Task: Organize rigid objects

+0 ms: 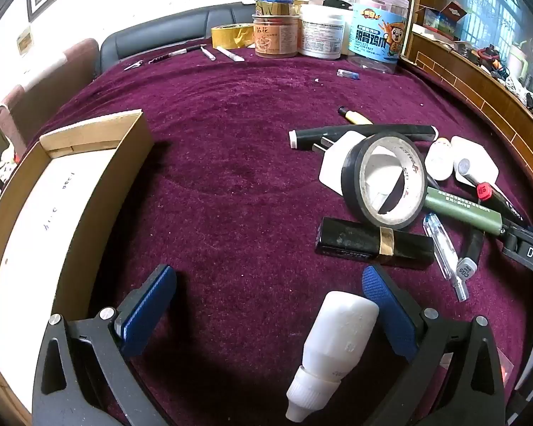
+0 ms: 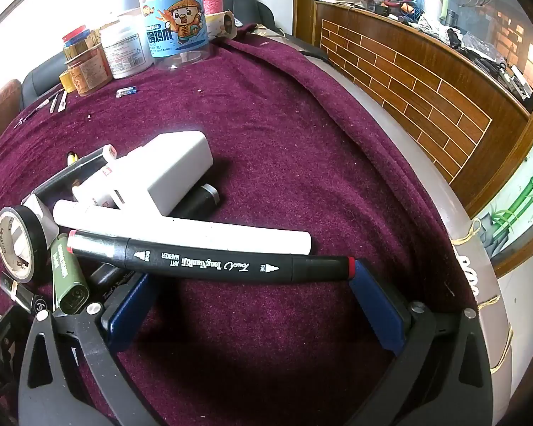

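White plastic squeeze bottle [image 1: 332, 340] is lying between my left gripper's [image 1: 270, 305] wide-open jaws, ungripped; I am centring before closing. My right gripper [image 2: 248, 305] is gaping empty beneath the black art marker [image 2: 209, 261].

Blown-out backlight, sharp focus, fisheye-bent edges

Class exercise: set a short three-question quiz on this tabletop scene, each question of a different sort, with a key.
1. True or false: the cardboard box already holds several pens.
2. Multiple choice: between the left gripper fingers lies (A) a white squeeze bottle, (B) a spoon, (C) a key.
3. Fill in: the black art marker lies across the fingertips of the open ____ gripper.

Key: 1 false, its white floor shows bare; 2 A; 3 right.
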### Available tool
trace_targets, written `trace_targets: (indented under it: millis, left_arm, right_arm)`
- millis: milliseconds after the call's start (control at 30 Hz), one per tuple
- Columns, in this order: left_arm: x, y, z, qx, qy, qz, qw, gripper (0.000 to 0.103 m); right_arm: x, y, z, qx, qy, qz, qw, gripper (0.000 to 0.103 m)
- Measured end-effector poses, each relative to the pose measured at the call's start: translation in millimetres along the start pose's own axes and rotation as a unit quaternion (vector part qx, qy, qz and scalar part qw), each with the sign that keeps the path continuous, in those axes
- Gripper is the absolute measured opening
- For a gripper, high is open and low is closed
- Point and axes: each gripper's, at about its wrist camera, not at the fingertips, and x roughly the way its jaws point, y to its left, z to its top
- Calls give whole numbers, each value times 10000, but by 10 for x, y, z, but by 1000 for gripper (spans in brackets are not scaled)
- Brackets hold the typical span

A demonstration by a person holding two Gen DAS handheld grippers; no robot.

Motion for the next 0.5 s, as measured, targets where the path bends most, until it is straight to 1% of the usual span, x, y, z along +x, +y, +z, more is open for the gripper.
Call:
trace_targets:
  millis: [500]
  left_arm:
    - [-2, 3, 0, 4, -11, 10, 10000, 102]
  right_arm:
    - [1, 1, 0, -13, -4, -18, 10000, 103]
